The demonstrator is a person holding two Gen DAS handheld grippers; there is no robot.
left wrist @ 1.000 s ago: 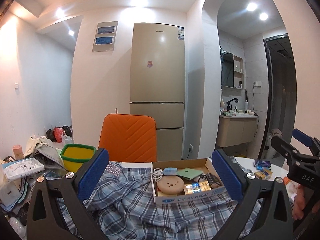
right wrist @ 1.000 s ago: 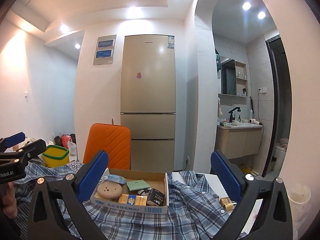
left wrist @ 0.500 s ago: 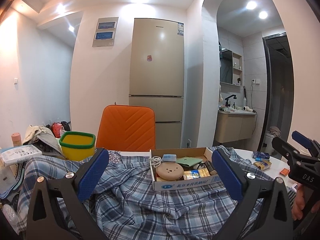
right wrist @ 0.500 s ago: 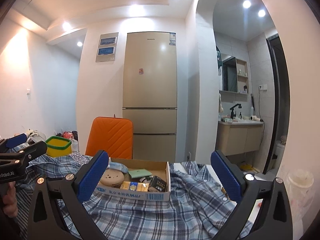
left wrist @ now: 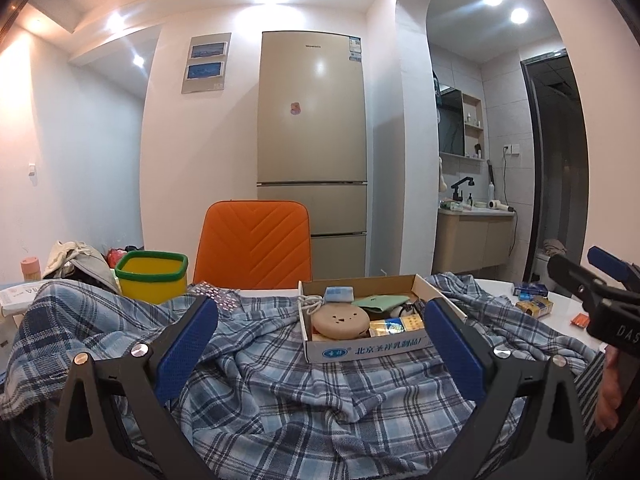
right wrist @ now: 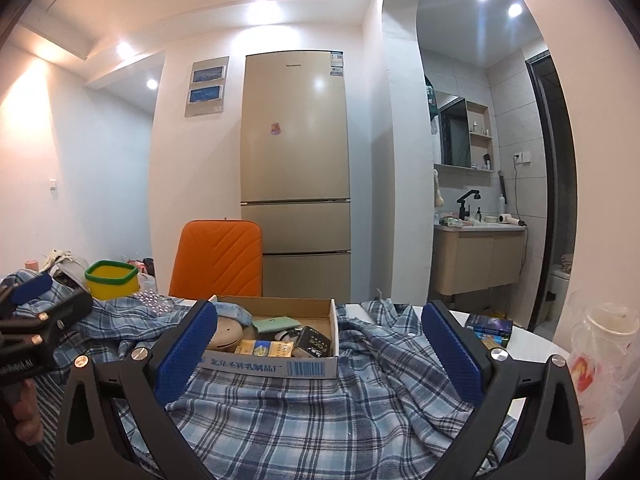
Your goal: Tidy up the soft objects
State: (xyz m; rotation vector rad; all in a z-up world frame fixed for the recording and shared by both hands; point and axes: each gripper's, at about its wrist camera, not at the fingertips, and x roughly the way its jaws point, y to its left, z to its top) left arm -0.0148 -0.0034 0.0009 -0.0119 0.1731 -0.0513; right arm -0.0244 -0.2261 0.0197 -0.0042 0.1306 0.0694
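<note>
Now the left gripper [left wrist: 320, 344] has its blue fingers wide apart, holding nothing. So does the right gripper [right wrist: 318, 344]. Below both lies the crumpled plaid shirt [left wrist: 304, 396], spread over the table. At 12 o'clock a cardboard box [right wrist: 276, 366] sits on it.

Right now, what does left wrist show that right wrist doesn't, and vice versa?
Left wrist only: the right gripper at its right edge, a white packet and pink cup far left, an orange packet on the table.
Right wrist only: the left gripper at its left edge, a clear plastic cup in a bag at right.
Both: plaid shirt, open cardboard box resting on it, yellow bin, orange chair, fridge. Both grippers open, holding nothing.
</note>
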